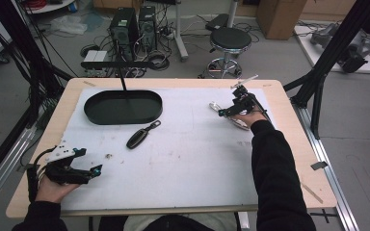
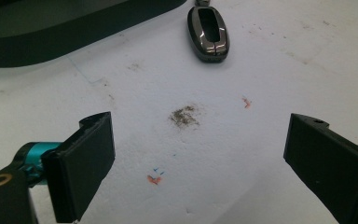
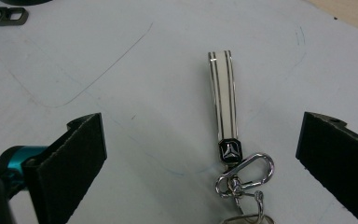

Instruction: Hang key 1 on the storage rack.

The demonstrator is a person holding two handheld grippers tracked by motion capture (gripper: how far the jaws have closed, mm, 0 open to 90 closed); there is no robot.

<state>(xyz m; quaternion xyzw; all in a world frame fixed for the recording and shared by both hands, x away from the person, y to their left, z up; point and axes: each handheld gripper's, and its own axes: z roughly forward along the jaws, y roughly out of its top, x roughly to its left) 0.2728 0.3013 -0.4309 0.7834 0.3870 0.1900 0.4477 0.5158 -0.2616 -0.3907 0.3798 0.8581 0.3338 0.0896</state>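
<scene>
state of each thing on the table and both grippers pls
left hand-held gripper: open, holding nothing, low over the white mat
right hand-held gripper: open, jaws either side of the keychain, not gripping it
keychain: flat on the mat, white strap stretched out, carabiner clip closed
car key fob: lying flat on the mat, untouched
black oval tray: upright, holds no key or keychain

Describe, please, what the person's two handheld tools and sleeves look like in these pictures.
Both sleeves are black. The left tool has a black body with teal fittings, a pale plate on top and a dark cable trailing by the wrist. The right tool is black too, with a pale plate sticking up behind it. Seen up close, each carries two flat, black, rectangular fingers on a teal joint.
</scene>
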